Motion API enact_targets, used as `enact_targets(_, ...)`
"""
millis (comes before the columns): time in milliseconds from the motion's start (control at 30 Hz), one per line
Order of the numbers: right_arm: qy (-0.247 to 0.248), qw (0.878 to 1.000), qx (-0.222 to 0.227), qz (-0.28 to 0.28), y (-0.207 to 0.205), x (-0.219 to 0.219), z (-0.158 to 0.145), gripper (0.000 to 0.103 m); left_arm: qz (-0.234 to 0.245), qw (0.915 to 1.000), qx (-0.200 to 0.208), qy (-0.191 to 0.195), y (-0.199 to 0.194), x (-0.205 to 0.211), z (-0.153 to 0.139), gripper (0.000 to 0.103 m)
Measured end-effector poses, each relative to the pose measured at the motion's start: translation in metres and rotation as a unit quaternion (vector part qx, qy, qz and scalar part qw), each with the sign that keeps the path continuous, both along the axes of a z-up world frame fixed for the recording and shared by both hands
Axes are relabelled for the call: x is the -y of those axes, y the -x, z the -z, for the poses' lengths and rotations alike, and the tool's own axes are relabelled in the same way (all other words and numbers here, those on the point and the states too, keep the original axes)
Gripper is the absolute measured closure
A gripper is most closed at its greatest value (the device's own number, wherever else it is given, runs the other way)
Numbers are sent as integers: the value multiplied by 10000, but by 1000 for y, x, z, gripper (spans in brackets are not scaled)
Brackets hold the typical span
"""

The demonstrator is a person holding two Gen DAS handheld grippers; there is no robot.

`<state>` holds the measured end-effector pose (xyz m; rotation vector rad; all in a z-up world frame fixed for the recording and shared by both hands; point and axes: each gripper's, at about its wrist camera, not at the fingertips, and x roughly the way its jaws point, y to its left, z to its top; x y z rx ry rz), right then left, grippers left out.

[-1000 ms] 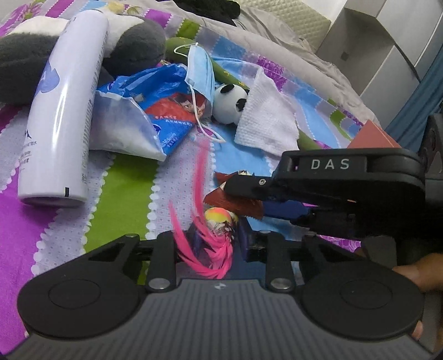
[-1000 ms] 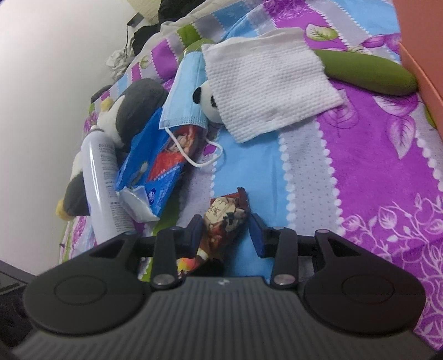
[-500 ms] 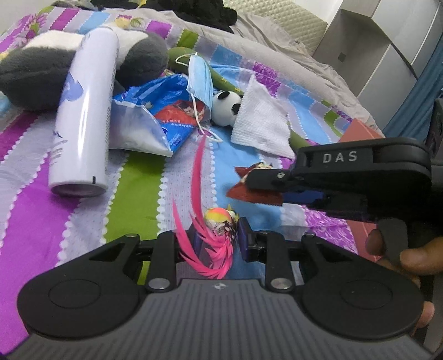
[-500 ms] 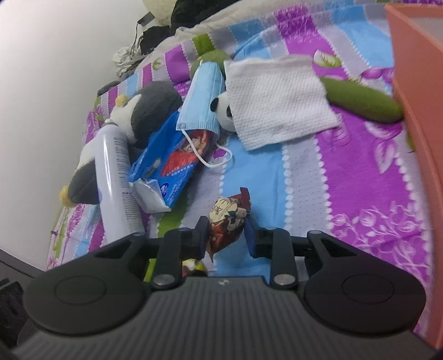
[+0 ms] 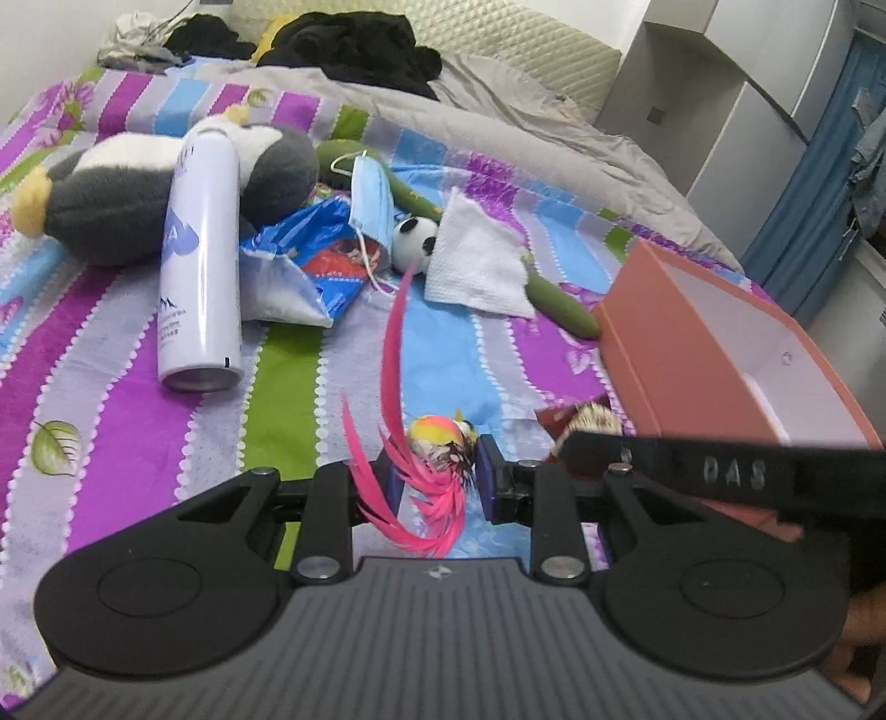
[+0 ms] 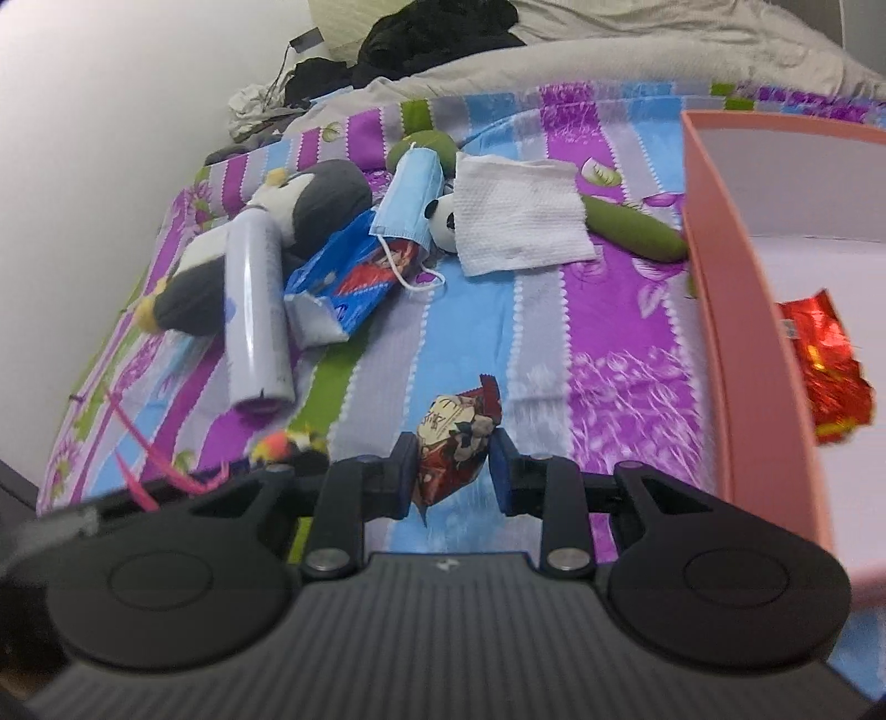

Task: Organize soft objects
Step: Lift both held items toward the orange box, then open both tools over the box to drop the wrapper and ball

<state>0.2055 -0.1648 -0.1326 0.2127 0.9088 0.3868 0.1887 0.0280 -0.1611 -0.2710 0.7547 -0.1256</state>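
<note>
My left gripper (image 5: 437, 479) is shut on a small feathered toy (image 5: 437, 443) with long pink feathers, held above the striped bedspread. My right gripper (image 6: 451, 471) is shut on a red snack packet (image 6: 457, 437); it also shows at the right in the left wrist view (image 5: 581, 423). A salmon box (image 6: 731, 310) stands to the right, with a shiny red packet (image 6: 828, 365) inside. A grey penguin plush (image 5: 111, 205), a small panda toy (image 5: 415, 238), a green plush (image 5: 559, 302), a white cloth (image 5: 476, 266) and a blue face mask (image 5: 371, 199) lie further back.
A white spray can (image 5: 199, 271) and a blue wipes packet (image 5: 310, 266) lie left of centre. Dark clothes (image 5: 354, 47) and a grey blanket (image 5: 526, 127) cover the head of the bed. Cabinets (image 5: 747, 83) stand at the right.
Both grippers have risen and pulled back from the pile with their loads. The right gripper has moved right, so the salmon box and its inside have come into view.
</note>
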Motion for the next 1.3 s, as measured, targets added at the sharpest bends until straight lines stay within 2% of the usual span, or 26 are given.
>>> enact_targets(200, 76, 9995, 309, 62, 29, 11, -24, 72, 187, 9997, 114, -96, 12, 17, -31, 72)
enact_targets(567, 251, 9924, 1109, 472, 49, 52, -82, 72, 677, 9962, 536, -145, 12, 54, -97, 72)
enact_targets(833, 361, 9854, 1504, 707, 54, 91, -115, 72, 951, 9923, 798, 23, 5, 96, -136, 72)
enact_targets(1067, 564, 9810, 1560, 1004, 47, 135, -127, 72, 1381, 9870, 797, 189, -19, 154, -147, 72)
enact_targets(1300, 669, 9806, 1157, 1436, 23, 184, -122, 72, 1840, 9814, 480, 277, -56, 206, -135, 72)
